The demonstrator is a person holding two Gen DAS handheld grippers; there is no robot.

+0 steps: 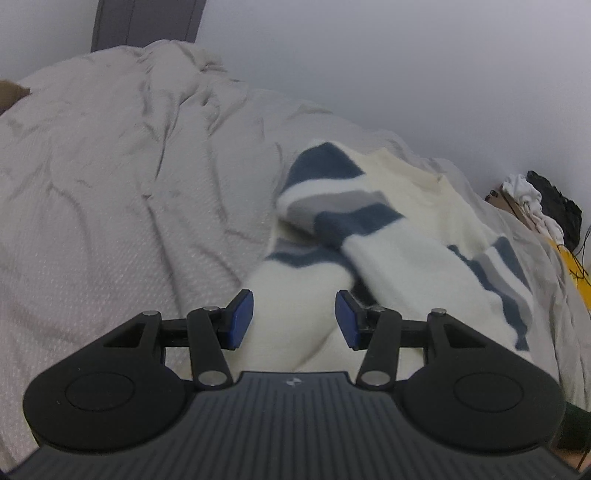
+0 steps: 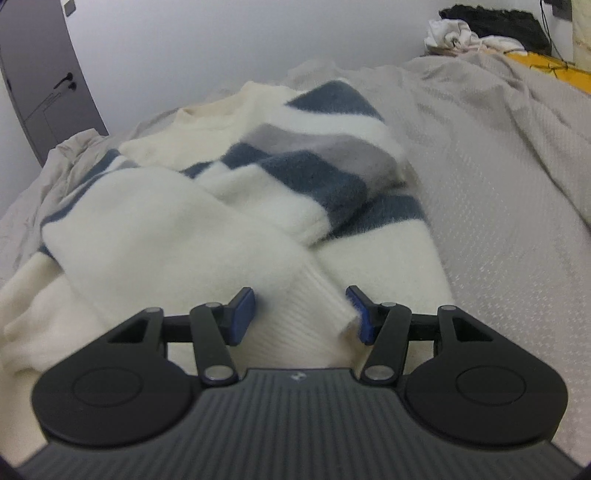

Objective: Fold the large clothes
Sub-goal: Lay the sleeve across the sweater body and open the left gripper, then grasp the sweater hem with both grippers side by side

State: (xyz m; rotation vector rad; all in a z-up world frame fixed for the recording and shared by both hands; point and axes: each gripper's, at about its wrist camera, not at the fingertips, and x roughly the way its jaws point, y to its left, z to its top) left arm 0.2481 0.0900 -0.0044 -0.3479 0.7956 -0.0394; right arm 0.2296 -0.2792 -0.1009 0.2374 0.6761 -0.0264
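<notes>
A fluffy white sweater point(image 1: 406, 236) with blue and grey stripes lies on the bed, its sleeves folded across the body. In the left wrist view my left gripper point(image 1: 294, 319) is open over the sweater's plain white lower part, which bulges up between the blue pads. In the right wrist view the same sweater point(image 2: 166, 221) fills the middle. My right gripper point(image 2: 301, 315) is open around the ribbed sleeve cuff point(image 2: 306, 314). The right pad point(image 2: 364, 317) touches the cuff's edge, while the left pad stands just beside it.
A crumpled beige bed cover point(image 1: 110, 184) spreads around the sweater, with bare cover point(image 2: 498, 184) to its right. A pile of white and black clothes point(image 2: 480, 29) and a yellow item point(image 2: 554, 66) lie at the far corner. A grey door point(image 2: 40, 92) stands beyond the bed.
</notes>
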